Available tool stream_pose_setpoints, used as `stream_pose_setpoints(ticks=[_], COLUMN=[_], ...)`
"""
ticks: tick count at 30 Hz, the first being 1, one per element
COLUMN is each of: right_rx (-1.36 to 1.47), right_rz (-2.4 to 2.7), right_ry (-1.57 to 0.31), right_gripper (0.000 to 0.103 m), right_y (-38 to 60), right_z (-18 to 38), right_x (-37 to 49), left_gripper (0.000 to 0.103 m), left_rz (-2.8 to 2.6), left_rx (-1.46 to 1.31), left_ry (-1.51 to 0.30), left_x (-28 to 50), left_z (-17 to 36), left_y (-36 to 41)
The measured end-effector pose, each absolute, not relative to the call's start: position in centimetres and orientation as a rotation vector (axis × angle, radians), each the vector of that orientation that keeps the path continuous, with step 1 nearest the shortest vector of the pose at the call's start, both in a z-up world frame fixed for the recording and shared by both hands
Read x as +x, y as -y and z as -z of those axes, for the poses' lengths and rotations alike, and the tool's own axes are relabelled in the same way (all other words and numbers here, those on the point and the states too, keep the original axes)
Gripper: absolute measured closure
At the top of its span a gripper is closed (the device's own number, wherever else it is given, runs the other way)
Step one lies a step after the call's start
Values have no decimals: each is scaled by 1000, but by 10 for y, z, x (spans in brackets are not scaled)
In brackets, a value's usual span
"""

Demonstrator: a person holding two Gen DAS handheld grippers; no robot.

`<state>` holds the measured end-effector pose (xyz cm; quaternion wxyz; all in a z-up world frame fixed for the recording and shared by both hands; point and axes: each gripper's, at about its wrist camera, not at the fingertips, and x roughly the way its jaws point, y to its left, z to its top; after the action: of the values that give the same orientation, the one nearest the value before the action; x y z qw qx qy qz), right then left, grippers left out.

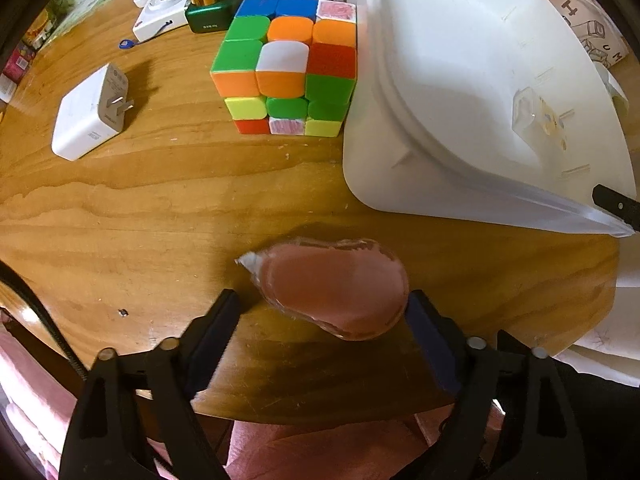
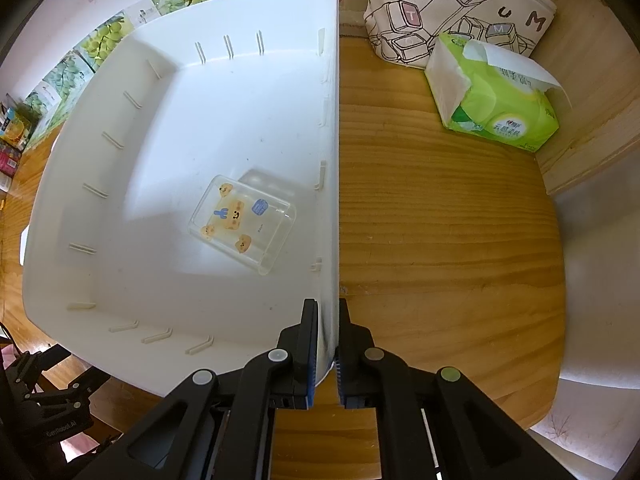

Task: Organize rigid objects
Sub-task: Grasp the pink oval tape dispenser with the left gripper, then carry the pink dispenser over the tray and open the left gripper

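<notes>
My left gripper (image 1: 324,312) points down at the wooden table (image 1: 160,208), jaws spread. Between them lies a pink, teardrop-shaped translucent piece (image 1: 336,288), flat on the wood. My right-hand pad (image 1: 420,320) sits against its rounded edge; my left-hand pad (image 1: 224,320) stands clear of its pointed white tip. No pinch yet, as far as I can see.

Ahead of this claw and slightly left: a scrambled puzzle cube (image 1: 288,72), just beside the white bin (image 1: 400,184). Further left, a white plug adapter (image 1: 90,116) lying on its side, prongs up. Beyond the cube, a dark green bottle with a gold cap (image 1: 212,4) and a small white camera (image 1: 160,12).

My right gripper (image 2: 326,352) is pressed together on the white bin's near-right wall (image 2: 330,200), one finger inside, one outside. Inside the bin, ahead and left of that claw, a clear case with bear stickers (image 2: 244,224) rests on the floor. To the right, well apart on the table, a green tissue pack (image 2: 496,100); behind it, a printed canvas pouch (image 2: 460,4).
</notes>
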<state>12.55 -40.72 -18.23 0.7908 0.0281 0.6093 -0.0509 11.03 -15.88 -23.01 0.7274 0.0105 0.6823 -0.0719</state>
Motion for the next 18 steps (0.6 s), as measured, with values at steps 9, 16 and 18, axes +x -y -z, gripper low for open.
stream_pose_setpoints(ticks=[9,16,18], right_rx=[51,54,56], right_rz=[110,103,99], right_ry=[-1310,-1305,-1305], right_gripper=[94,94,94], right_y=[406,405,406], right_z=[183,183,184], right_x=[126,126,126], left_gripper=[37,37,37], left_rz=[150,116,105], left_rx=[19,-11,-21], left_ry=[-1484,-1489,-1490], left_x=[106,100,101], left_z=[221,223,221], left_y=[154,133,127])
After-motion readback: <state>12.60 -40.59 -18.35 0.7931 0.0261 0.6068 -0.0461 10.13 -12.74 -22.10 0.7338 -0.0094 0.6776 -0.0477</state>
